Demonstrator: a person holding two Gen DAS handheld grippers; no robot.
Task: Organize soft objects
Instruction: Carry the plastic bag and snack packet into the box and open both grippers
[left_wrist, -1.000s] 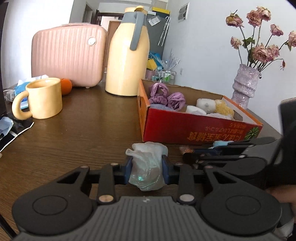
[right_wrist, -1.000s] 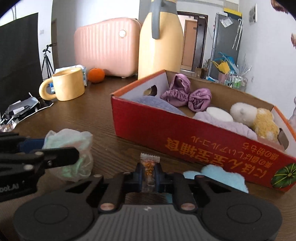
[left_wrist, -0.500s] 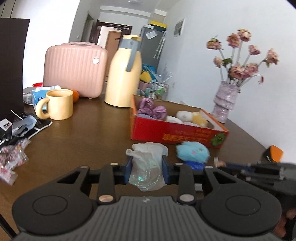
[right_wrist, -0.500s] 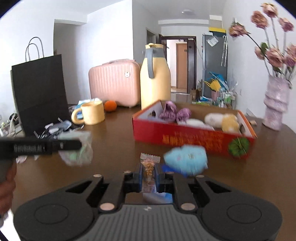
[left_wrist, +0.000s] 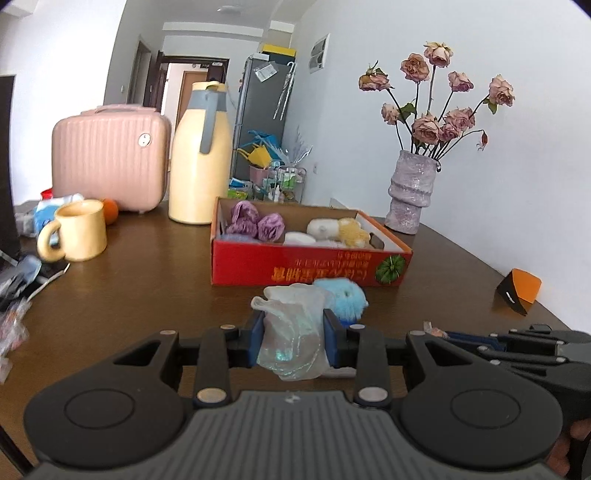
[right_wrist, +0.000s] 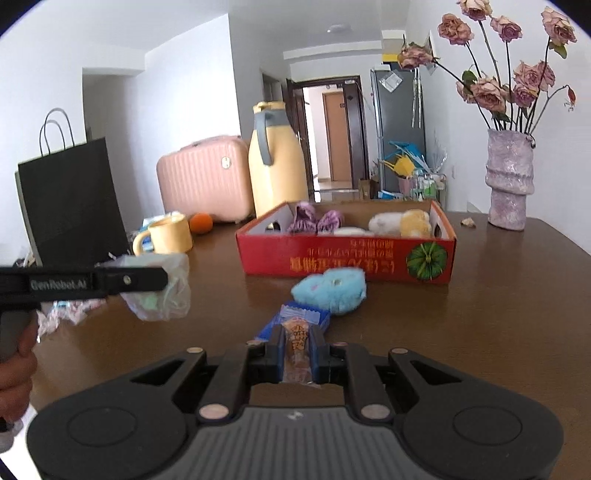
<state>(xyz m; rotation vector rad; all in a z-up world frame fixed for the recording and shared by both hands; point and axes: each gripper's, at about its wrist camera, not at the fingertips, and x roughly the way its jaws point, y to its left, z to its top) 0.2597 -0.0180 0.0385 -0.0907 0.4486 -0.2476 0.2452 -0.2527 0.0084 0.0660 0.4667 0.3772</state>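
Note:
My left gripper (left_wrist: 293, 341) is shut on a crumpled clear plastic bag (left_wrist: 295, 332), held above the table; the bag also shows in the right wrist view (right_wrist: 162, 291). My right gripper (right_wrist: 297, 349) is shut on a small orange snack packet (right_wrist: 295, 350). A fluffy blue soft toy (right_wrist: 330, 290) lies on the table in front of the red cardboard box (right_wrist: 351, 260), with a blue wrapper (right_wrist: 295, 317) beside it. The box holds purple, white and yellow soft objects (left_wrist: 295, 229). The right gripper shows at the right edge of the left wrist view (left_wrist: 517, 345).
A yellow mug (left_wrist: 79, 234), an orange (left_wrist: 110, 210), a pink case (left_wrist: 110, 162) and a yellow thermos (left_wrist: 201, 162) stand at the back left. A vase of dried roses (left_wrist: 412, 192) is at the back right. A black paper bag (right_wrist: 70, 199) and wrappers are at the left.
Both grippers have pulled back and up from the box, each keeping its hold. The box and blue toy now look farther away.

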